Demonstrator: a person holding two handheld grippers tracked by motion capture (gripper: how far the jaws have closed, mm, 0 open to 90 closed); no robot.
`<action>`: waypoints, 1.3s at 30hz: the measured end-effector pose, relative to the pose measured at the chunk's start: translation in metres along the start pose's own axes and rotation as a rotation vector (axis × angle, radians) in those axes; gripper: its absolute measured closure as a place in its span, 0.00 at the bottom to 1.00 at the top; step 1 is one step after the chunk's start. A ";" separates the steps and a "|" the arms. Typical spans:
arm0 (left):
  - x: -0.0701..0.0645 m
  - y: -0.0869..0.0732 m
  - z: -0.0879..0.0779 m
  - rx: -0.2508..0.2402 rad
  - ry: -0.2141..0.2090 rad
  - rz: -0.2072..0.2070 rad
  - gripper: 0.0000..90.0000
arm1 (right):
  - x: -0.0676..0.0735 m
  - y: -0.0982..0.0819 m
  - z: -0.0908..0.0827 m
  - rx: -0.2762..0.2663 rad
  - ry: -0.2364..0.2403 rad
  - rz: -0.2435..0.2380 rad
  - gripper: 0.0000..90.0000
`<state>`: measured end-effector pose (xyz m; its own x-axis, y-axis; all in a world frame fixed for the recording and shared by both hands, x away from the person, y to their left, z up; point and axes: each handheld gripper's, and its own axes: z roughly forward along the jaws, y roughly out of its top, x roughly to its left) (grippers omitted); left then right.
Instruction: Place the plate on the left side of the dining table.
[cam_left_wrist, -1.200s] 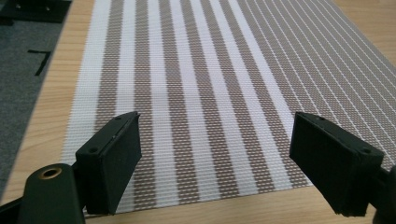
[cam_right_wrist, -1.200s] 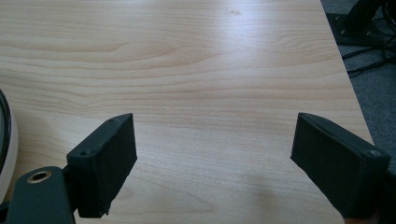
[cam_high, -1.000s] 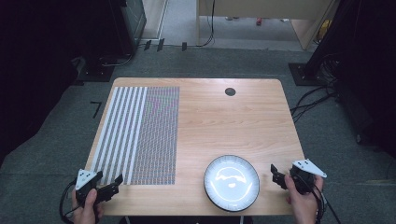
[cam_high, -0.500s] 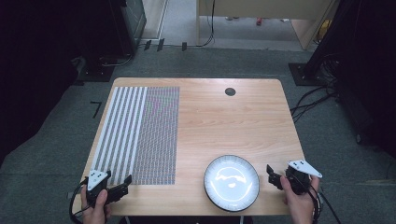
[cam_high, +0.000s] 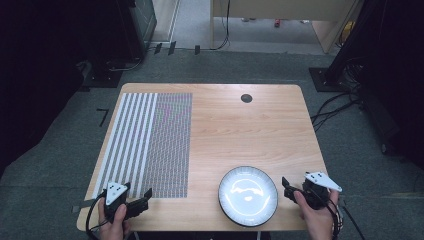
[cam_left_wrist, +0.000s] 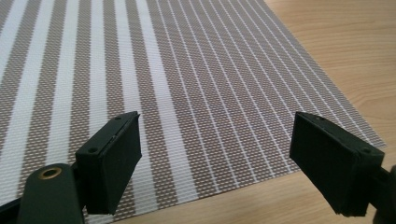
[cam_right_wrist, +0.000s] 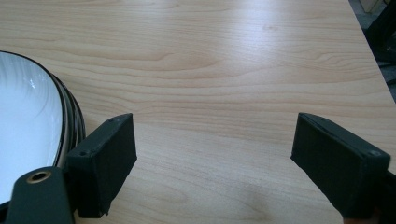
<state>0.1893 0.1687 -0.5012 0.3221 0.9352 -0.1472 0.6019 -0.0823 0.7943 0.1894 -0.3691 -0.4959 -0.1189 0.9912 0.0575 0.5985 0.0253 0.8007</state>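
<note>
In the high view, a wooden desk (cam_high: 240, 135) is seen from above, standing on a grey floor (cam_high: 65, 145). A striped woven mat (cam_high: 150, 145) is laid flat on the desk's left part, its wide stripes toward the left edge and its fine stripes toward the middle. A white plate (cam_high: 248, 196) with a dark rim is set near the front edge, right of centre and well apart from the mat. A small dark round spot (cam_high: 246, 98) is seen near the far edge. The left gripper (cam_high: 141, 202) is held by a hand (cam_high: 115, 225) at the front left corner, just at the mat's near edge. The right gripper (cam_high: 286, 189) is held by the other hand (cam_high: 316, 217) at the front right, just beside the plate without touching it.

In the left gripper view, the jaws of the left gripper (cam_left_wrist: 215, 163) are spread wide and nothing is held between them. The mat (cam_left_wrist: 163, 84) is seen beneath and ahead of them, with its near right corner lying on the bare desk (cam_left_wrist: 336, 51).

In the right gripper view, the jaws of the right gripper (cam_right_wrist: 212, 163) are likewise spread wide, with only bare desk (cam_right_wrist: 224, 70) between them. The plate (cam_right_wrist: 32, 116) is seen at the left, its rim just beside the left jaw.
</note>
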 end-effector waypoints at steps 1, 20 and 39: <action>-0.001 0.000 0.000 -0.001 -0.005 0.000 0.18 | 0.001 0.000 0.000 0.000 0.002 0.000 0.15; -0.024 0.006 0.007 -0.010 -0.044 0.011 0.18 | 0.011 0.002 -0.001 -0.011 0.031 -0.002 0.15; -0.074 0.019 0.032 0.009 -0.131 0.064 0.18 | 0.017 0.003 -0.005 -0.026 0.051 -0.002 0.16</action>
<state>0.2000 0.0866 -0.4943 0.4525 0.8749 -0.1724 0.5830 -0.1440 0.7996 0.1852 -0.3531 -0.4897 -0.1608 0.9833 0.0858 0.5777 0.0233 0.8159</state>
